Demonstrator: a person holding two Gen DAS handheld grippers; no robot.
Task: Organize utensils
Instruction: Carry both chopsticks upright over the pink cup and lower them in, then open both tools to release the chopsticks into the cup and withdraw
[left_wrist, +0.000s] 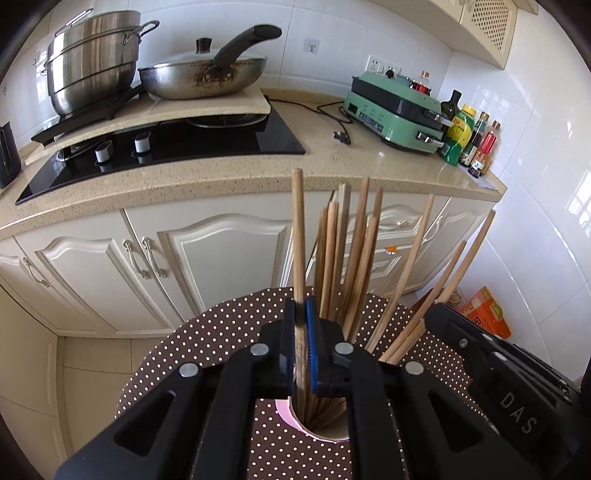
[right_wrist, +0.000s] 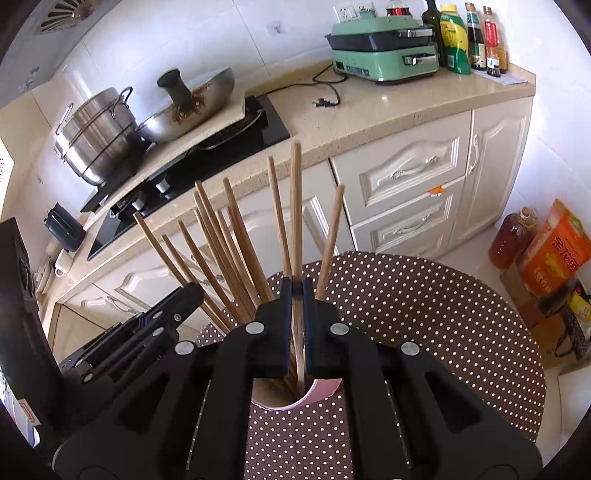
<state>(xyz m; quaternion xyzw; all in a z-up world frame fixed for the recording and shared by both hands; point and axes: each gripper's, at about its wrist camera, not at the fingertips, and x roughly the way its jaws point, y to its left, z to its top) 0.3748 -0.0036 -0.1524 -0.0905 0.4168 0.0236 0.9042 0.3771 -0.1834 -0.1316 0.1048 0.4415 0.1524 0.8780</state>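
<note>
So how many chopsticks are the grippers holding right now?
2. The left gripper pinches one chopstick; the right gripper pinches another chopstick. Both reach down into the pink cup among the loose chopsticks. The fingers may hide more.

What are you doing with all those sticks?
A person is sorting wooden chopsticks with two black grippers. The left gripper is shut on one chopstick, and the right gripper is shut on another chopstick. Both sticks reach down into a pink cup full of chopsticks, standing on a polka-dot table.
</note>
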